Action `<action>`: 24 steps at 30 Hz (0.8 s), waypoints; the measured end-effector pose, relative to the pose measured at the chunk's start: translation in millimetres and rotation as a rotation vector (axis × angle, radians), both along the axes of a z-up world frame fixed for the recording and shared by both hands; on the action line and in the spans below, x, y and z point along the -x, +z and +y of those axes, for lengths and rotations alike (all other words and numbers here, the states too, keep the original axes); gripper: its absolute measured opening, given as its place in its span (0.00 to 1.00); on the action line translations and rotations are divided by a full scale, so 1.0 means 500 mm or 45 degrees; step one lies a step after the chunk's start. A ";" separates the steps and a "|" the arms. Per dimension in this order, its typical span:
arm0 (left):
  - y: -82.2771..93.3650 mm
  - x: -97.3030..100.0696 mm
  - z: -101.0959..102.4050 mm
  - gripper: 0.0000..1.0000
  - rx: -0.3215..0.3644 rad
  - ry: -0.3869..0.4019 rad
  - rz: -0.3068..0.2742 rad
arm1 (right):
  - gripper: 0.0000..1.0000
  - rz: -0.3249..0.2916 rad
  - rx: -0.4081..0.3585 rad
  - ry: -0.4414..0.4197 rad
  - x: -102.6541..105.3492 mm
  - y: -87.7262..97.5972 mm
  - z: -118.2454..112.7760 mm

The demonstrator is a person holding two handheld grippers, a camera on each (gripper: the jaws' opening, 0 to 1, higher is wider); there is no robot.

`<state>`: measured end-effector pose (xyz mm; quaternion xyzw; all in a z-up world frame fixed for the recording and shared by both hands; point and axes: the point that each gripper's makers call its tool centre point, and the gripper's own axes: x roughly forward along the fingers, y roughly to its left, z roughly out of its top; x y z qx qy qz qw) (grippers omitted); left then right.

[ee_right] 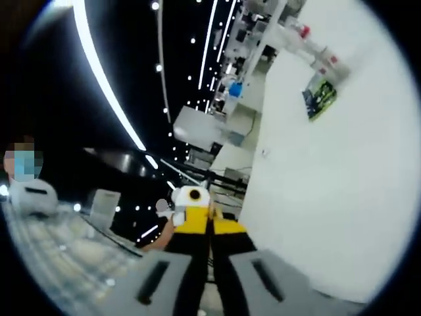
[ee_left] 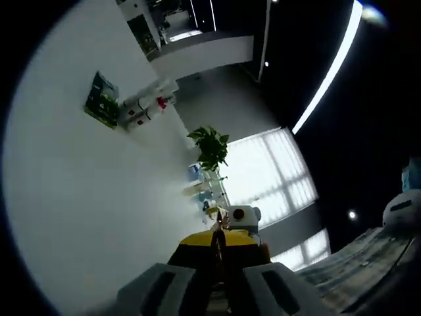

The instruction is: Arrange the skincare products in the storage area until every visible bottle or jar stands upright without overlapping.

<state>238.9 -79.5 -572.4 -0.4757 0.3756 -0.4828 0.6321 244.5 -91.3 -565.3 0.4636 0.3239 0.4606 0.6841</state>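
I saw the skincare bottles [ee_left: 150, 108] grouped on the white table [ee_left: 85, 197], well away from both tools, beside a green packet [ee_left: 102, 99]. In the right gripper view the bottles [ee_right: 314, 47] appeared again, far off. They seemed to lie on their sides, long axes along the surface, though too small to be sure. I judged them light, smooth plastic, best gripped mid-body. The left gripper [ee_left: 217, 276] and right gripper [ee_right: 209, 280] both looked nearly closed, empty
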 end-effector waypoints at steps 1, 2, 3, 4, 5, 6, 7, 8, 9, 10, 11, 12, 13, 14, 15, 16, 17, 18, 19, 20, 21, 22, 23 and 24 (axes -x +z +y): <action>0.000 0.004 -0.005 0.04 -0.008 -0.013 -0.021 | 0.00 0.002 -0.006 -0.005 0.000 0.001 0.001; 0.002 0.007 -0.007 0.03 -0.008 -0.020 -0.028 | 0.00 0.005 -0.006 -0.003 0.000 -0.001 0.002; 0.003 0.009 -0.010 0.03 -0.012 -0.020 -0.031 | 0.00 0.008 -0.006 0.002 0.001 -0.001 0.006; 0.003 0.010 -0.011 0.03 -0.016 -0.020 -0.039 | 0.00 0.005 -0.005 0.007 0.002 -0.001 0.009; 0.003 0.010 -0.011 0.02 -0.013 -0.022 -0.040 | 0.00 0.003 -0.001 0.009 0.003 -0.002 0.010; 0.004 0.009 -0.009 0.01 -0.008 -0.019 -0.046 | 0.00 0.003 0.002 0.003 0.001 -0.003 0.009; 0.005 0.009 -0.007 0.01 -0.012 -0.019 -0.060 | 0.00 0.012 -0.004 0.005 0.001 -0.003 0.010; 0.005 0.009 -0.007 0.00 -0.014 -0.018 -0.071 | 0.00 0.017 0.000 0.003 0.000 -0.003 0.010; 0.005 0.008 -0.006 0.00 -0.017 -0.016 -0.067 | 0.00 0.014 -0.001 0.003 -0.001 -0.002 0.011; 0.006 0.006 -0.005 0.00 -0.011 -0.011 -0.059 | 0.01 -0.001 0.005 -0.003 -0.004 -0.001 0.010; 0.007 0.004 -0.003 0.00 -0.005 -0.011 -0.058 | 0.02 -0.024 0.009 -0.017 -0.008 0.001 0.009; 0.007 0.003 -0.002 0.00 -0.007 -0.013 -0.060 | 0.04 -0.033 0.006 -0.032 -0.013 0.003 0.008; 0.007 0.004 -0.002 0.00 -0.011 -0.015 -0.063 | 0.06 -0.032 -0.001 -0.034 -0.015 0.005 0.008; 0.006 0.006 -0.002 0.00 -0.013 -0.026 -0.063 | 0.07 -0.027 -0.010 -0.041 -0.019 0.009 0.009; 0.005 0.007 -0.002 0.00 -0.013 -0.033 -0.063 | 0.07 -0.027 -0.009 -0.046 -0.022 0.010 0.009; 0.005 0.010 -0.003 0.00 -0.012 -0.048 -0.063 | 0.07 -0.031 -0.009 -0.050 -0.024 0.011 0.009; 0.005 0.016 -0.006 0.00 -0.014 -0.063 -0.061 | 0.06 -0.031 -0.014 -0.059 -0.029 0.013 0.008; 0.004 0.019 -0.008 0.00 -0.016 -0.072 -0.061 | 0.05 -0.032 -0.021 -0.062 -0.031 0.014 0.008; 0.004 0.023 -0.009 0.00 -0.011 -0.083 -0.056 | 0.03 -0.031 -0.025 -0.058 -0.032 0.014 0.009; 0.004 0.023 -0.009 0.00 -0.007 -0.082 -0.052 | 0.02 -0.035 -0.023 -0.052 -0.031 0.013 0.009; 0.003 0.022 -0.009 0.00 -0.006 -0.077 -0.046 | 0.01 -0.043 -0.024 -0.051 -0.031 0.014 0.009; 0.002 0.023 -0.010 0.00 -0.003 -0.082 -0.040 | 0.00 -0.045 -0.018 -0.044 -0.029 0.013 0.009; 0.003 0.024 -0.011 0.00 0.001 -0.083 -0.036 | 0.00 -0.048 -0.011 -0.044 -0.029 0.011 0.008; 0.002 0.025 -0.011 0.01 0.003 -0.085 -0.028 | 0.00 -0.046 -0.011 -0.044 -0.028 0.011 0.008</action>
